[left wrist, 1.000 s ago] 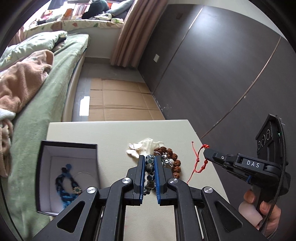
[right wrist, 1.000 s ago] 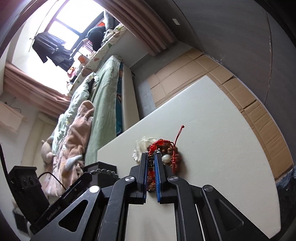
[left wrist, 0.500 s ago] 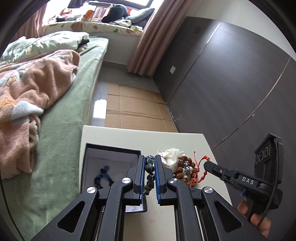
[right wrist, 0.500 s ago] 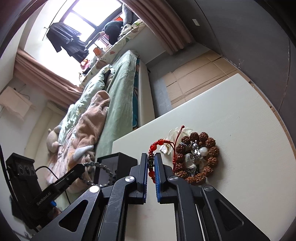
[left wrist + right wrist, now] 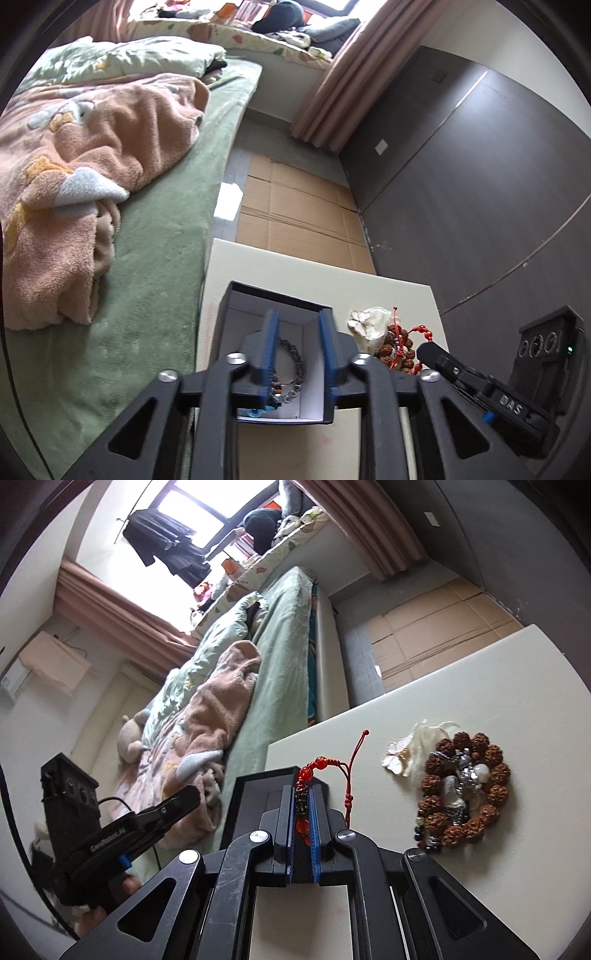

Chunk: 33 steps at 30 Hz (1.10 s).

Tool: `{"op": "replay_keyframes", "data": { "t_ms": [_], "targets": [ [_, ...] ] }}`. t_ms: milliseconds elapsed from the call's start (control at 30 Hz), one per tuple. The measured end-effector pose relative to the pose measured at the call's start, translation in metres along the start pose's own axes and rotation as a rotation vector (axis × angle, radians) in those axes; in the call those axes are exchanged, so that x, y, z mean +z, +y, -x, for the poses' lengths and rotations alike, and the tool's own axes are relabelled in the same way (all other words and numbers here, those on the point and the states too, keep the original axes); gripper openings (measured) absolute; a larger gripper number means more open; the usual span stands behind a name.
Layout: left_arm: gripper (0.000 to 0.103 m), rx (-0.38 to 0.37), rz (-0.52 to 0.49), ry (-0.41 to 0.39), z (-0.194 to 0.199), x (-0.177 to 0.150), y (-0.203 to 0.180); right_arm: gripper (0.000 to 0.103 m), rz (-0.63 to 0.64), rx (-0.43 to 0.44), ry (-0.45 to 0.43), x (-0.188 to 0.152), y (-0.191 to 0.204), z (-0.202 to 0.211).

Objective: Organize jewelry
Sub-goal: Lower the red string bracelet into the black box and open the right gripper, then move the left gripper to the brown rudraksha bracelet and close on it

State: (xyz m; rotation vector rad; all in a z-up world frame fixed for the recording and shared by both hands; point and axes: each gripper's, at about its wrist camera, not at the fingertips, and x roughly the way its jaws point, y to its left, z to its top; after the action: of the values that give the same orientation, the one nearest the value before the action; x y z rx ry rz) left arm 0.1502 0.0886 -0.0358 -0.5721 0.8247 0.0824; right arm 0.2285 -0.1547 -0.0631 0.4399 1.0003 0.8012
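In the open box (image 5: 236, 306): a grey bead bracelet (image 5: 291, 363) lies on the liner between the left gripper (image 5: 295, 354) jaws, which have just been opening, released. Right gripper (image 5: 303, 814) clamps the red cord bracelet (image 5: 314, 766) over the box. Rudraksha pile (image 5: 463, 794) on the table (image 5: 517, 686) is left.

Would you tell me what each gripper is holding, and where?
Right gripper pinches the red-bead bracelet on its beaded strand; left gripper, just opened, holds nothing.
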Motion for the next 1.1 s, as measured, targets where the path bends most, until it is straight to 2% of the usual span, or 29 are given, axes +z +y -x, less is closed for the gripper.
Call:
{"op": "replay_keyframes", "data": {
  "t_ms": [67, 133, 467, 600, 667, 700, 733, 800, 833, 900, 1100],
  "targets": [
    [0.063, 0.027, 0.013, -0.030, 0.005, 0.001, 0.004, 0.009, 0.026, 0.035, 0.005, -0.003, 0.011, -0.004],
    [0.069, 0.039, 0.021, -0.062, 0.011, 0.003, 0.007, 0.009, 0.051, 0.059, 0.011, -0.006, 0.021, -0.008],
    [0.070, 0.048, 0.104, -0.080, 0.020, 0.012, 0.032, 0.009, 0.066, 0.115, 0.034, -0.015, 0.042, -0.029],
    [0.070, 0.056, 0.114, -0.087, 0.022, 0.013, 0.036, 0.011, 0.067, 0.093, 0.032, -0.013, 0.042, -0.037],
    [0.070, 0.054, 0.110, -0.081, 0.021, 0.012, 0.036, 0.029, 0.054, 0.070, 0.055, -0.014, 0.037, -0.041],
    [0.070, 0.053, 0.106, -0.077, 0.021, 0.012, 0.036, 0.042, 0.044, 0.057, 0.051, -0.013, 0.033, -0.041],
    [0.070, 0.052, 0.102, -0.073, 0.020, 0.012, 0.036, 0.045, 0.033, 0.042, 0.037, -0.013, 0.029, -0.039],
    [0.070, 0.047, 0.092, -0.068, 0.020, 0.011, 0.034, 0.048, 0.021, 0.023, 0.041, -0.011, 0.024, -0.035],
    [0.070, 0.044, 0.087, -0.066, 0.020, 0.011, 0.033, 0.054, 0.011, 0.020, 0.050, -0.009, 0.021, -0.033],
    [0.070, 0.040, 0.079, -0.061, 0.019, 0.010, 0.031, 0.059, -0.008, 0.014, 0.046, -0.007, 0.014, -0.027],
    [0.070, 0.033, 0.062, -0.041, 0.013, 0.007, 0.023, 0.060, -0.040, -0.041, 0.012, 0.000, -0.005, -0.007]
  ]
}}
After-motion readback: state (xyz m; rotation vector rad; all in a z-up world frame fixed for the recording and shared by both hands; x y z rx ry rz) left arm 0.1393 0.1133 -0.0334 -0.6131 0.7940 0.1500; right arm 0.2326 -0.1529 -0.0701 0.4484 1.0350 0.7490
